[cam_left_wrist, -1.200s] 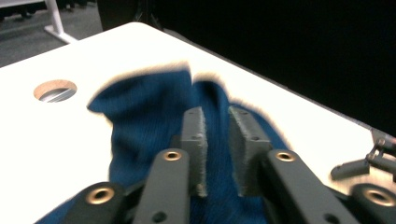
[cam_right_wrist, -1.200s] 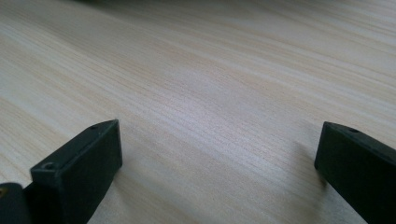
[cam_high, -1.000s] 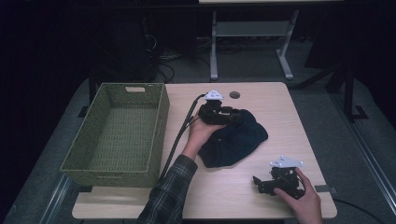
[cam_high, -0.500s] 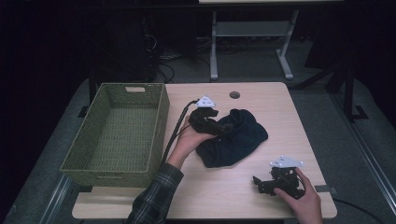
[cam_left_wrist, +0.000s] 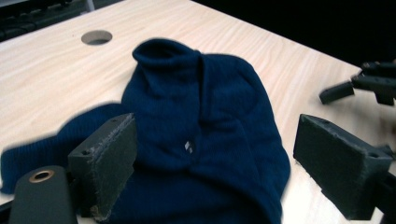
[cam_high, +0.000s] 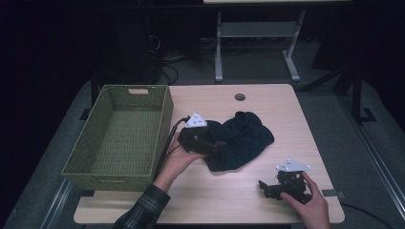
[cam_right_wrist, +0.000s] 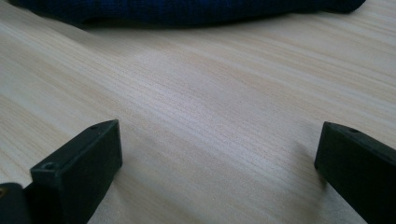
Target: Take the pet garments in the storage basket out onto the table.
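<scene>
Pale wood table point(cam_high: 267, 95) lies under your right gripper point(cam_high: 267, 187), jaws spread, resting near the front edge. Farther in, your left gripper point(cam_high: 216, 143) is at the navy knit hat point(cam_high: 243, 138) mid-table, jaws spread around it, not yet pinching. Next, close on the fabric and lift. Beyond left, the green woven basket point(cam_high: 165, 119) holds nothing.

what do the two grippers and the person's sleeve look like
Both the left gripper and the right gripper are black, each topped by a grey three-cornered plate. Their jaws are blocky black pads. A dark cable trails from the left one. The left sleeve is dark plaid.
</scene>
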